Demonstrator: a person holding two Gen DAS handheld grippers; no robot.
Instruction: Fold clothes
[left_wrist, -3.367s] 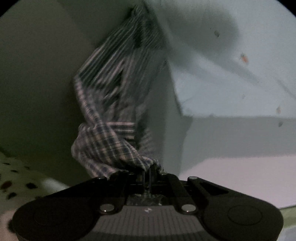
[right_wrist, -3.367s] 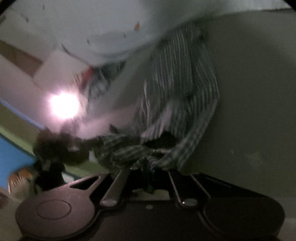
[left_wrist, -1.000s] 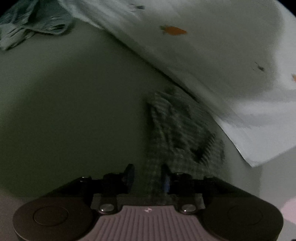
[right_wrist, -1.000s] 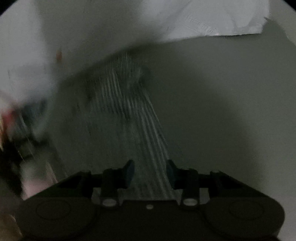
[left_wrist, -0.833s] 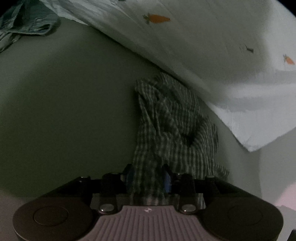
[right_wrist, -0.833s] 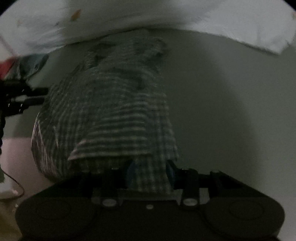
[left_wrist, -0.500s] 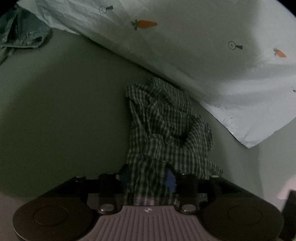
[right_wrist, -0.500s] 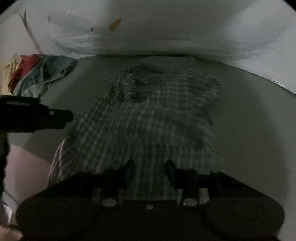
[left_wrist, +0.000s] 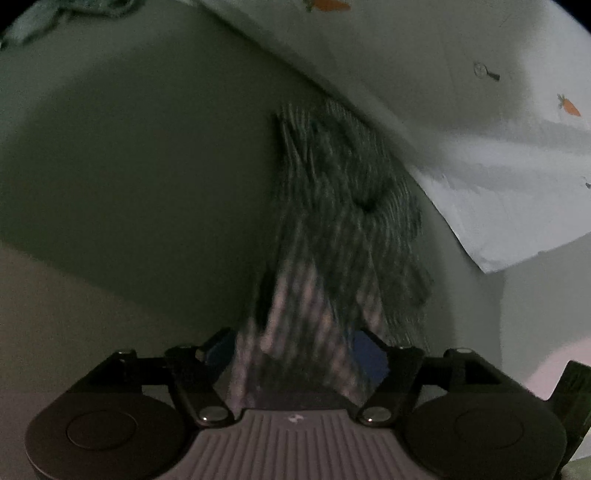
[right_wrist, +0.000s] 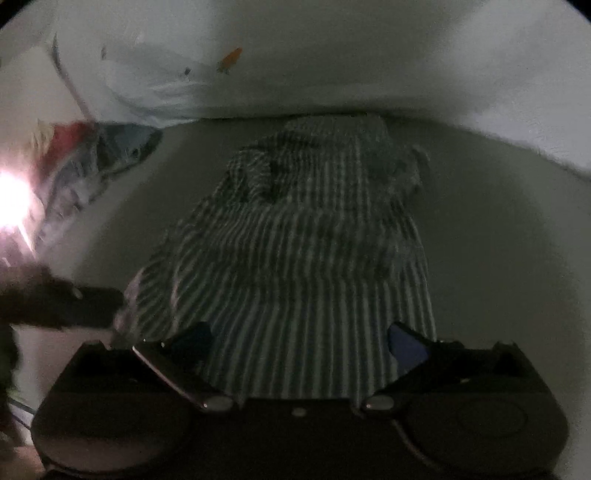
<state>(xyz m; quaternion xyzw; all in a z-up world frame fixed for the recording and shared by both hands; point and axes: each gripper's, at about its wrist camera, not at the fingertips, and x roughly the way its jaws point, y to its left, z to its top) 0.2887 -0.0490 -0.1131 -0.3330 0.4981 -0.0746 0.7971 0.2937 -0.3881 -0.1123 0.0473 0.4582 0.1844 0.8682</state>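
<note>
Both claws — left claw (left_wrist: 295, 354) and right claw (right_wrist: 299, 347) — have just been opening, pads clear of the checked shirt (right_wrist: 306, 236), releasing it flat on the grey surface (right_wrist: 498, 240) for folding.

A dim grey-green tabletop (right_wrist: 498, 229) carries a checked shirt (right_wrist: 306, 251), spread out flat near its middle. A pale sheet printed with carrots (left_wrist: 461, 122) overlaps the far edge, and a heap of crumpled clothes (right_wrist: 96, 162) lies at the left.
</note>
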